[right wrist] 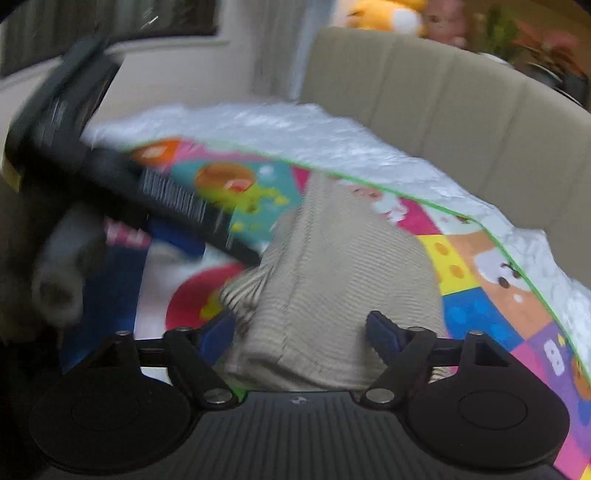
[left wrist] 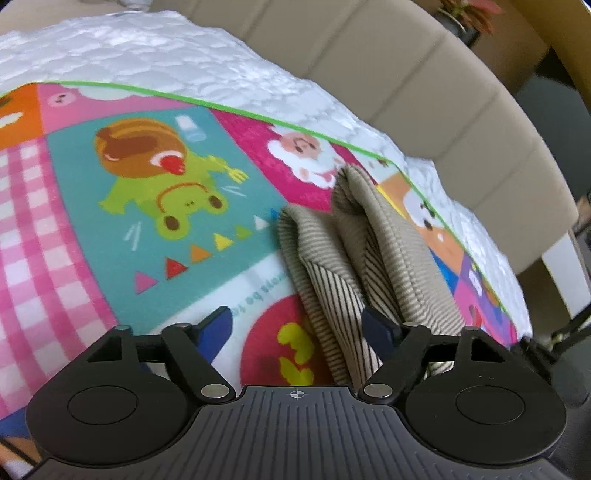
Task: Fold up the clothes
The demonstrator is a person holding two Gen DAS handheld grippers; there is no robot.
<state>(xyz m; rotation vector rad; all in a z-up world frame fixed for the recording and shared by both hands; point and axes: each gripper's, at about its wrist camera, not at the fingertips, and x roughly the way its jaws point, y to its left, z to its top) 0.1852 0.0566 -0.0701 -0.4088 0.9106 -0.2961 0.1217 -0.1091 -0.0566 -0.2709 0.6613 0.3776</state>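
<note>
Both my grippers are angling downward over the striped beige garment [right wrist: 325, 288] lying on the colourful mat [left wrist: 110, 221]. My left gripper [left wrist: 299, 328] and right gripper [right wrist: 301, 328] are gaping wide, gripping nothing, garment at twelve o'clock.

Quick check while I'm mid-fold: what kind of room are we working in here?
Most likely a home bedroom or child's room. The beige striped garment lies on a cartoon-print mat spread over a white quilted mattress, backed by a padded beige headboard, with plush toys beyond.
</note>
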